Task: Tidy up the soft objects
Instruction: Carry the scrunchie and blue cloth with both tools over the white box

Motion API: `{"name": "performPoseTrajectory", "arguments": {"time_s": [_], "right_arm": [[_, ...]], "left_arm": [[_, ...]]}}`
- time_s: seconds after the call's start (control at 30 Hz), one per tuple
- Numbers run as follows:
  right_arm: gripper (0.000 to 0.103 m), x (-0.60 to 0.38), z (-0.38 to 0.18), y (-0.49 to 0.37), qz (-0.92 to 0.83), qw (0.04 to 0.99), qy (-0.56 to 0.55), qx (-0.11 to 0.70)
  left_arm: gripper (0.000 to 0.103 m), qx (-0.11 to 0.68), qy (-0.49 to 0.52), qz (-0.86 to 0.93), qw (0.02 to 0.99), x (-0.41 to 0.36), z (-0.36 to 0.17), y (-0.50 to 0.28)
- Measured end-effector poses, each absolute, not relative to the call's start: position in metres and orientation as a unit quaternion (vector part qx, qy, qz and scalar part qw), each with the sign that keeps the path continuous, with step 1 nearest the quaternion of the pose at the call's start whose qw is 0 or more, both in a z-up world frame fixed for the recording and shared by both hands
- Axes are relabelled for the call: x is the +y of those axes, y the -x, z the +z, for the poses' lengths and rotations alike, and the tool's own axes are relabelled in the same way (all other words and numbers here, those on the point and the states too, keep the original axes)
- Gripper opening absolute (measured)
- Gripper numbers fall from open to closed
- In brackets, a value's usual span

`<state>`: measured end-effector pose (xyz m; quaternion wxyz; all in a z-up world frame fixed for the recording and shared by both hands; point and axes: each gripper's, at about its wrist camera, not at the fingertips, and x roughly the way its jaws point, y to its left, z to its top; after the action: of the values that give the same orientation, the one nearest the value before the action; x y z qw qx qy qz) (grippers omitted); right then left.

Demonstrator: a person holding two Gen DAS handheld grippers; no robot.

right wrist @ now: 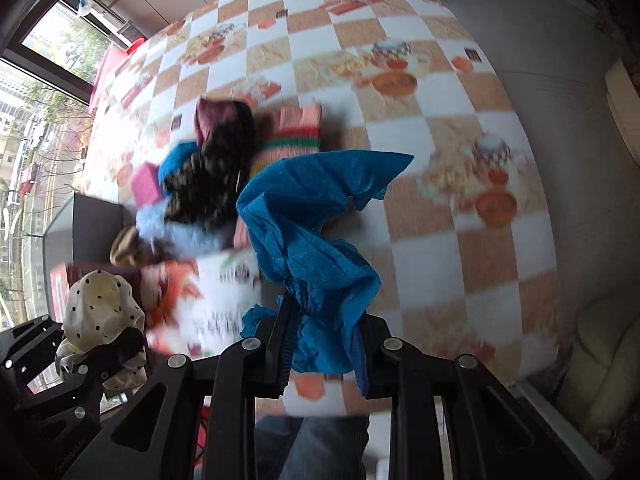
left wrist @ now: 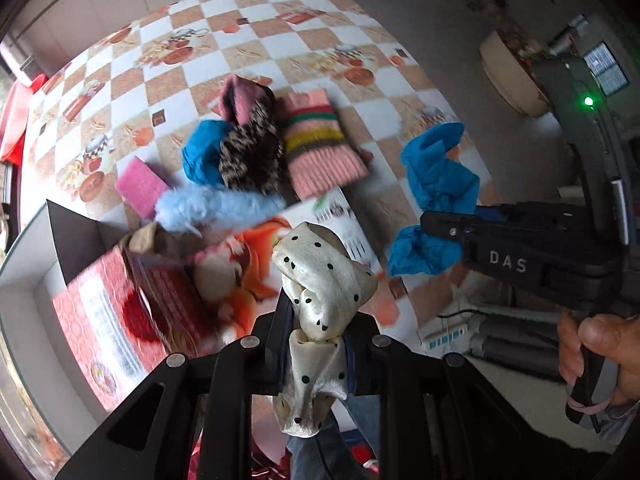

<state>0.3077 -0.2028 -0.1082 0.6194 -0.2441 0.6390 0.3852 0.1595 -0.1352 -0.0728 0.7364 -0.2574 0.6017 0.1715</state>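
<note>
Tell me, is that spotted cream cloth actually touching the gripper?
Touching. In the left wrist view the left gripper is shut on the polka-dot cloth, with fabric bulging above and below its fingers.

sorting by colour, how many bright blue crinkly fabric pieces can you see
2. One blue piece hangs clamped in the right tongs above the table. The other blue piece lies in the pile, left of the leopard-print item. More could be hidden underneath.
</note>
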Motion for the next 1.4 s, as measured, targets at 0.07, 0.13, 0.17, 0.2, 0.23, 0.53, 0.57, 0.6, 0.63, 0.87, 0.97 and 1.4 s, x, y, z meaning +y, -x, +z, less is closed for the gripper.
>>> {"name": "performPoseTrajectory", "arguments": {"time_s": [0.07,0.13,0.17,0.2,0.23,0.53,0.57,0.6,0.63,0.87,0.97,1.4], "right_arm": [[0.026,-0.214,-0.107,-0.291,0.383,0.617,0.246,0.642],[0.026,-0.224,-0.105,-0.272,0.381,0.615,0.245,0.645],[0.026,-0.226,-0.104,-0.265,0.381,0.613,0.244,0.648],[0.026,-0.231,-0.104,-0.254,0.383,0.609,0.243,0.651],[0.026,-0.232,-0.103,-0.246,0.385,0.606,0.245,0.651],[0.026,-0.217,-0.083,-0.169,0.449,0.574,0.297,0.617],[0.026,-0.212,-0.078,-0.160,0.461,0.570,0.306,0.608],[0.026,-0.208,-0.075,-0.152,0.469,0.566,0.313,0.601],[0.026,-0.204,-0.071,-0.145,0.479,0.563,0.322,0.591],[0.026,-0.169,-0.048,-0.086,0.536,0.533,0.390,0.526],[0.026,-0.158,-0.044,-0.066,0.550,0.520,0.414,0.506],[0.026,-0.109,-0.033,0.004,0.589,0.476,0.485,0.437]], "left_arm": [[0.022,0.606,0.243,0.164,0.740,-0.147,-0.072,-0.147],[0.022,0.609,0.235,0.156,0.742,-0.156,-0.072,-0.134],[0.022,0.609,0.231,0.155,0.743,-0.160,-0.070,-0.127],[0.022,0.608,0.225,0.156,0.746,-0.162,-0.068,-0.119],[0.022,0.605,0.221,0.158,0.749,-0.164,-0.066,-0.111],[0.022,0.569,0.239,0.235,0.751,-0.149,-0.050,-0.040],[0.023,0.563,0.245,0.247,0.749,-0.146,-0.048,-0.031],[0.022,0.557,0.251,0.260,0.748,-0.143,-0.046,-0.022],[0.022,0.550,0.256,0.274,0.747,-0.139,-0.045,-0.014],[0.023,0.503,0.309,0.354,0.725,-0.121,-0.044,0.044],[0.023,0.485,0.326,0.379,0.717,-0.117,-0.045,0.065],[0.023,0.421,0.378,0.455,0.687,-0.091,-0.052,0.128]]}}
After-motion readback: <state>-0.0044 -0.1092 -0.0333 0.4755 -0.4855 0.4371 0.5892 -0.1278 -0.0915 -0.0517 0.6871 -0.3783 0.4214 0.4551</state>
